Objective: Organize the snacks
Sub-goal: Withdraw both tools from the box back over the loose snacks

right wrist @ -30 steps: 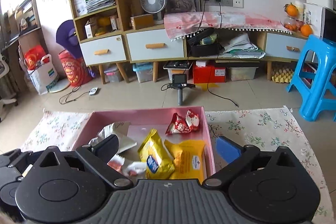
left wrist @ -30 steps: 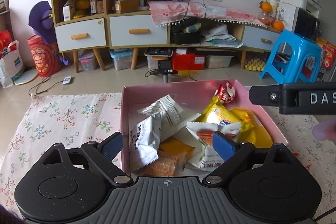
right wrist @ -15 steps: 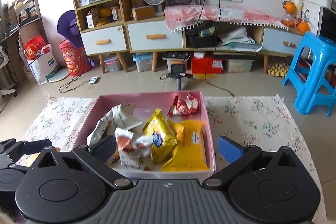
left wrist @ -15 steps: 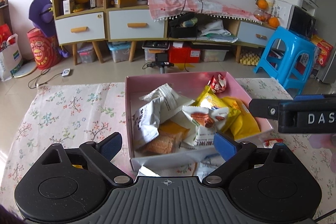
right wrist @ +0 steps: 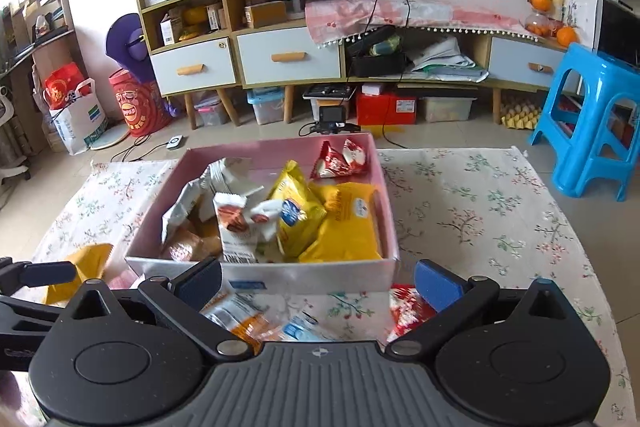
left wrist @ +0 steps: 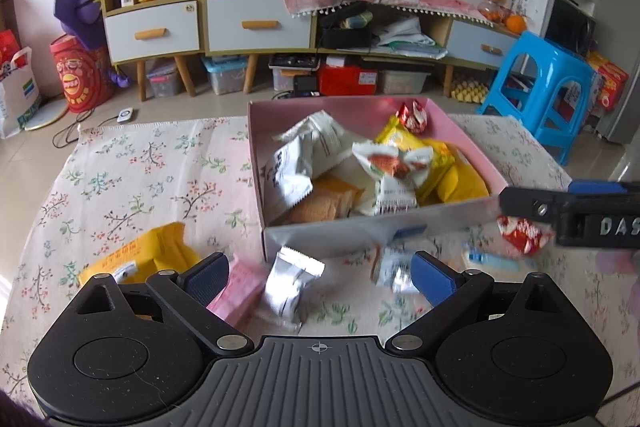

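Now: left tool (left wrist: 320,273) wide open, holding nothing | right tool (right wrist: 319,281) wide open, holding nothing

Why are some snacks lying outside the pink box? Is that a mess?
A bit, yes. The pink box holds a jumbled heap of packets, but several lie loose on the floral cloth before it: a yellow pack, a pink one, a silver one and a red one. Both grippers are open and empty.
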`<state>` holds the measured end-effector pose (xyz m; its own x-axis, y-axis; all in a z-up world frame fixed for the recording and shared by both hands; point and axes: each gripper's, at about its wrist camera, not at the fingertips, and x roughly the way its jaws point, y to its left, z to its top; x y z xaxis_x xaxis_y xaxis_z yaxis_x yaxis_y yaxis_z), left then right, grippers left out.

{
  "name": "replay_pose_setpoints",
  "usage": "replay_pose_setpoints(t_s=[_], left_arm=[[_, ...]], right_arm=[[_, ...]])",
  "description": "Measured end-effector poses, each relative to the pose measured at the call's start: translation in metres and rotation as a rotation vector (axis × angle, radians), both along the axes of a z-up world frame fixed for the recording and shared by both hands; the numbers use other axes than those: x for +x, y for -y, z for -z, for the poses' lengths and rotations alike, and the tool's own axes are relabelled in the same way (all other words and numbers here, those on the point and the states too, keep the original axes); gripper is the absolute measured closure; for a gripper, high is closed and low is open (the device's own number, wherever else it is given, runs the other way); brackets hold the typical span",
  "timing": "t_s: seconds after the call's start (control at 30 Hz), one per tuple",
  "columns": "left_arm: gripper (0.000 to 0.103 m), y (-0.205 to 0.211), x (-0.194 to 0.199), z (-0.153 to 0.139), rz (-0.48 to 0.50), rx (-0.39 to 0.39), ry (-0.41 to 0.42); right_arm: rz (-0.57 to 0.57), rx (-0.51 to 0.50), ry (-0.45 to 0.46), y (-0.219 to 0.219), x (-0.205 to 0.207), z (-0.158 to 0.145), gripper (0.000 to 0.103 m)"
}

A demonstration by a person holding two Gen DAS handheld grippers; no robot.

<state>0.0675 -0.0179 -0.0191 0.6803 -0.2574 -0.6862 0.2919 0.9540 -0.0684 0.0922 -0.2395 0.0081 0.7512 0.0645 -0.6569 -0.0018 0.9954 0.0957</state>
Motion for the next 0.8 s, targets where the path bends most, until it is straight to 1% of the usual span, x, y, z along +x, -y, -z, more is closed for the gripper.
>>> replay_pose_setpoints(t_s=[0.1,0.17,0.27,0.4,0.67,0.8], left_arm=[[0.004,-0.002,-0.010,0.003,0.020,0.016,0.011],[0.004,-0.005,-0.015,0.005,0.031,0.016,0.020],[0.004,-0.007,-0.023,0.006,0.048,0.012,0.036],[0.004,-0.006,-0.033,0.009,0.076,0.026,0.044],[0.004,0.002,-0.044,0.029,0.145,0.093,0.028],[0.004,0.001,-0.047,0.041,0.148,0.108,0.000]], right_arm=[[-0.012,0.001,0.010,0.008,-0.009,0.003,0.010],[-0.022,-0.016,0.014,0.013,-0.014,0.007,0.010],[-0.037,-0.061,0.016,0.016,-0.023,0.014,0.010],[-0.072,-0.140,0.015,0.017,-0.032,0.024,0.010],[-0.157,-0.183,-0.013,0.014,-0.048,0.042,0.010],[-0.188,-0.188,-0.037,0.013,-0.053,0.051,0.010]])
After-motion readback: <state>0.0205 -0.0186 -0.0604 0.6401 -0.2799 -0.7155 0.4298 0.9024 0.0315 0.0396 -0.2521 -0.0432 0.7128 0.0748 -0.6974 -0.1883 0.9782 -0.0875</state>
